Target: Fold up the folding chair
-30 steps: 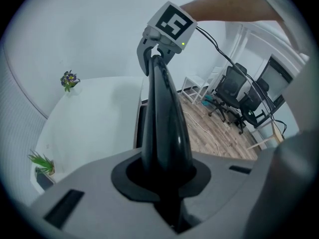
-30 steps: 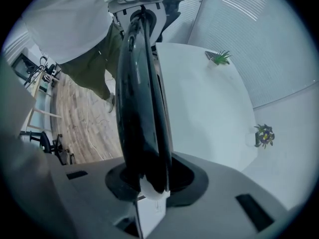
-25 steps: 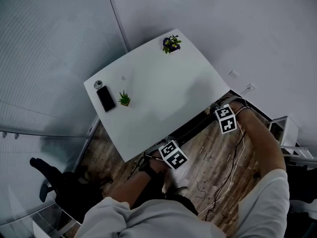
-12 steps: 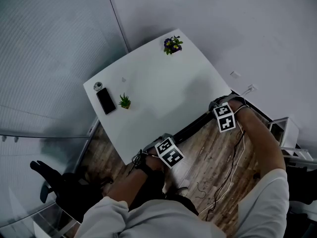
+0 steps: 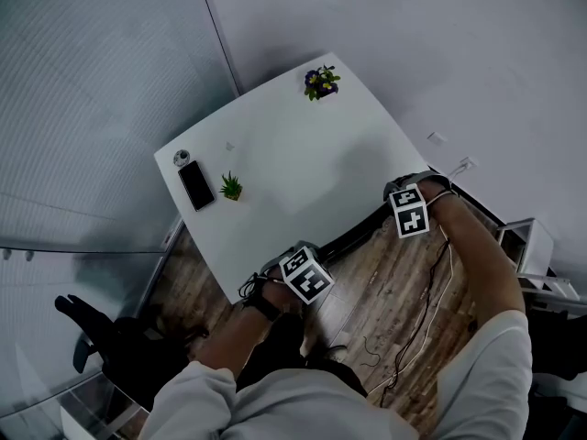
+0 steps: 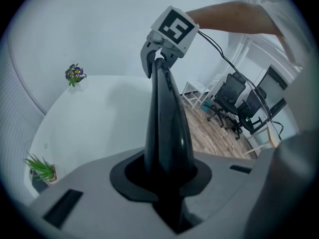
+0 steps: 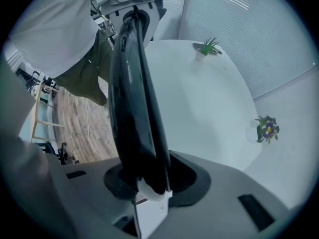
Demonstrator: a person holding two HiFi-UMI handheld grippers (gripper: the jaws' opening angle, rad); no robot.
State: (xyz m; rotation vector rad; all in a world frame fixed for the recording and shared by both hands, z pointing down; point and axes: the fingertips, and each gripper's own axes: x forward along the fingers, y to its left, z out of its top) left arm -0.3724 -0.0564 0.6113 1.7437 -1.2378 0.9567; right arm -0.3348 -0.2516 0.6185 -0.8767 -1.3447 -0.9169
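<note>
Beside the near edge of the white rectangular table (image 5: 275,154) stands the black folding chair (image 5: 356,232), its curved top rail (image 6: 164,118) pinched at both ends by the narrowly closed left gripper (image 5: 307,266) and right gripper (image 5: 408,211), likely so it folds evenly.

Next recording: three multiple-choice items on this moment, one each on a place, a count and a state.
1. Where does the phone lie? A on the floor; B on the table, beside the small green plant; C on a shelf.
2. Potted plants on the table? A one; B four; C two.
3. The left gripper is: A shut on the black chair rim; B open, empty; C holding the phone.
B: the phone rests by the plant. C: that plant plus the flowering plant. A: the rim runs through its closed jaws.
</note>
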